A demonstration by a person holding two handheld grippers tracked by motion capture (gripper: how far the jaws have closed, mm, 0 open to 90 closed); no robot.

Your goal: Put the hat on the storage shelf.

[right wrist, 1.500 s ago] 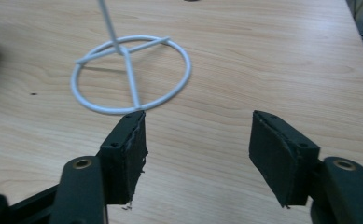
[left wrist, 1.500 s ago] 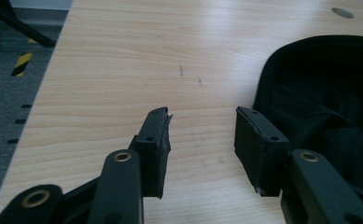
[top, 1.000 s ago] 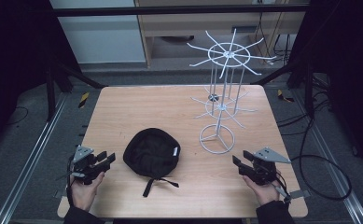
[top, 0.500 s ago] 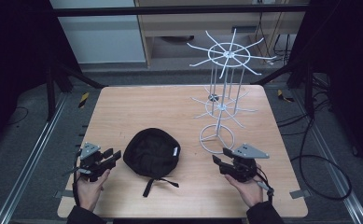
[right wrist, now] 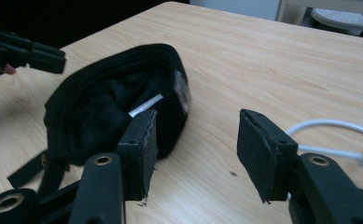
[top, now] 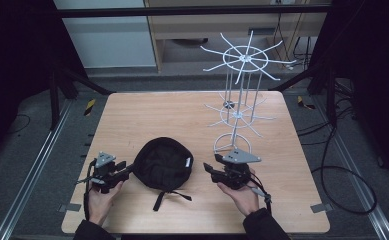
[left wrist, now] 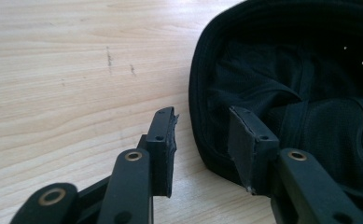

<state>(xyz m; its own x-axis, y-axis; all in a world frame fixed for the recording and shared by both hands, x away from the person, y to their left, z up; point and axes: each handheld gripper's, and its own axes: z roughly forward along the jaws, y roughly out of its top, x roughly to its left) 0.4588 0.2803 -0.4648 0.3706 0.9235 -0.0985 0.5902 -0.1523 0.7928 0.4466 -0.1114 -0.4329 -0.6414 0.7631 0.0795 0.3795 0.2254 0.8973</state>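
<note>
Black cap inverted on table, hollow upward.
White label inside; left gripper jaws closing astride rim, right gripper jaws apart, empty.

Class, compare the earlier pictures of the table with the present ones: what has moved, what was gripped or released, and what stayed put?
The right gripper slid left along the table's near side toward the black cap, jaws open, nothing between them. The left gripper edged to the cap's rim; its jaws have just been closing around the rim, not yet pressing. Nothing was let go. Cap and white wire rack stayed put.
</note>
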